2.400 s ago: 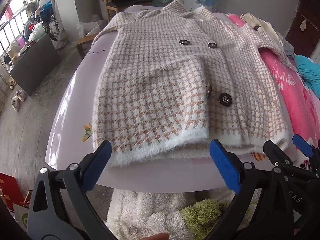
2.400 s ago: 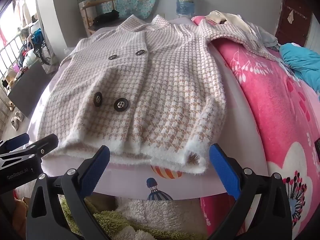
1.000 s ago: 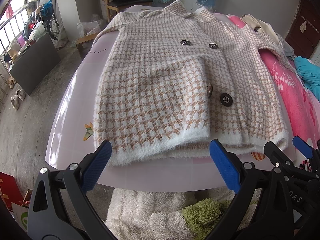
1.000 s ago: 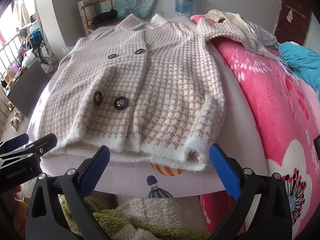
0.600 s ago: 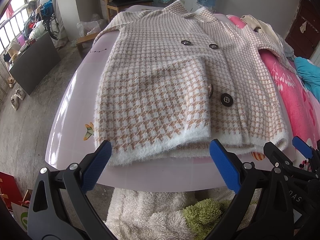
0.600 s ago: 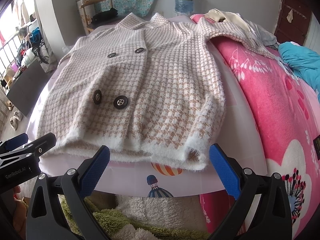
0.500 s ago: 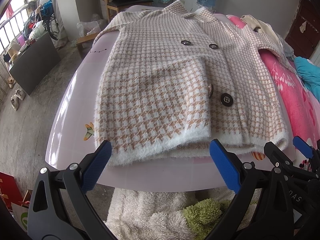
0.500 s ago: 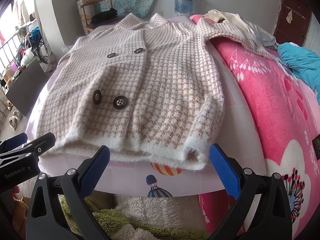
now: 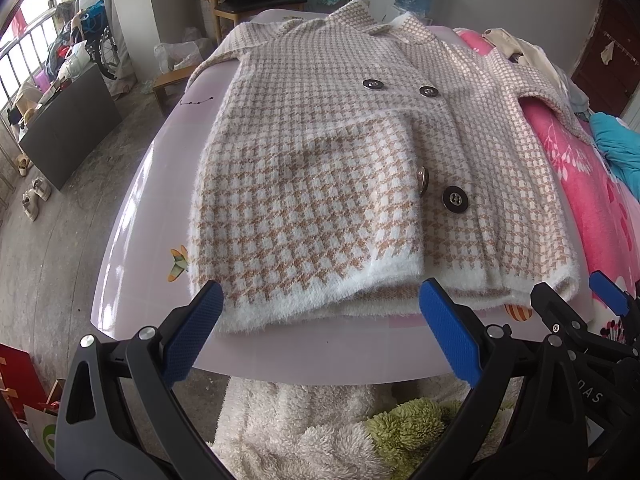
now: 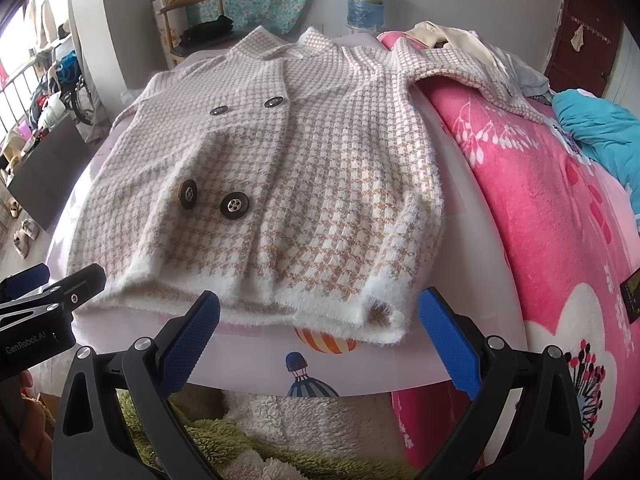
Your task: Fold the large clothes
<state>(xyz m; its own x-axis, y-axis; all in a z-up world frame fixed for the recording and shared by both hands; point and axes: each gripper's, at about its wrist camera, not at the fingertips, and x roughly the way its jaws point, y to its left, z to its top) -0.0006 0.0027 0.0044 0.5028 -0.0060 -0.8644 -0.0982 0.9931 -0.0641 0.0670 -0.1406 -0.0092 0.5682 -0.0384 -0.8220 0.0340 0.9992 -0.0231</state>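
Observation:
A beige-and-white houndstooth knit cardigan [image 9: 320, 160] with dark buttons lies flat on a pale pink table [image 9: 320, 352], hem toward me. Its left sleeve is folded in over the front; the right sleeve [image 10: 472, 68] stretches out onto a pink blanket. It also shows in the right wrist view [image 10: 320, 168]. My left gripper [image 9: 320, 336] is open and empty, just short of the hem's left part. My right gripper [image 10: 320, 340] is open and empty, just short of the hem's right part. Each gripper shows at the edge of the other's view.
A pink flowered blanket [image 10: 560, 220] lies right of the table, with a blue garment [image 10: 600, 128] and other clothes behind. Fluffy white and green fabric [image 9: 320, 432] lies below the table edge. A chair [image 10: 192, 20] and a water bottle [image 10: 366, 2] stand at the back wall.
Almost nothing differs. Both grippers stay open near the hem; the right wrist view has shifted very slightly. The cardigan has not moved.

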